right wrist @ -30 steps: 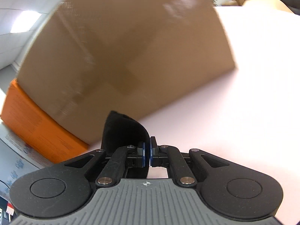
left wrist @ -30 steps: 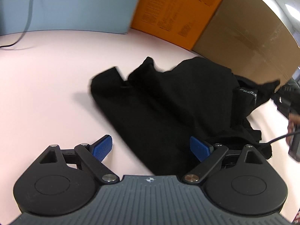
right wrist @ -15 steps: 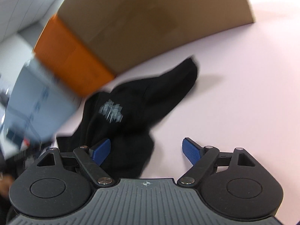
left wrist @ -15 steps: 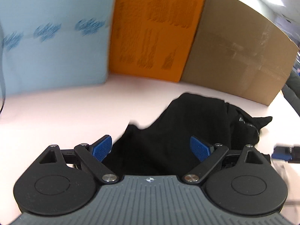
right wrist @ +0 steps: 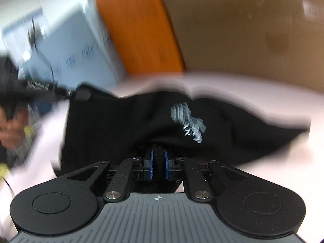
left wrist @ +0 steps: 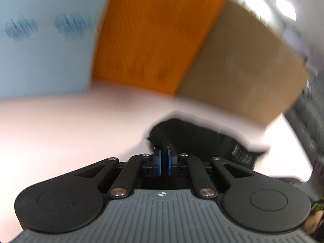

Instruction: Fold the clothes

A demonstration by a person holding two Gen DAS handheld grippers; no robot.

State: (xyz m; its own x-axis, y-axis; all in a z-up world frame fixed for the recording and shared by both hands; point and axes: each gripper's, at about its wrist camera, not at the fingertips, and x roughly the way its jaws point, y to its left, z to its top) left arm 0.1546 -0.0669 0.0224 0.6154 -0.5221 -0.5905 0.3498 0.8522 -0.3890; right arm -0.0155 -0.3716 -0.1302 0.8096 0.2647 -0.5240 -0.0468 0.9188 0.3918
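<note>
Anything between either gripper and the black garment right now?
Nothing visible. The right gripper is already shut on the black garment. The left gripper appears shut on its edge too; blur hides details.

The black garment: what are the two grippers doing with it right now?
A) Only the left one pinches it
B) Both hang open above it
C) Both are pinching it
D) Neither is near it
C: the right gripper has black garment bunched between its blue pads, and the left gripper is closed on its edge.
</note>
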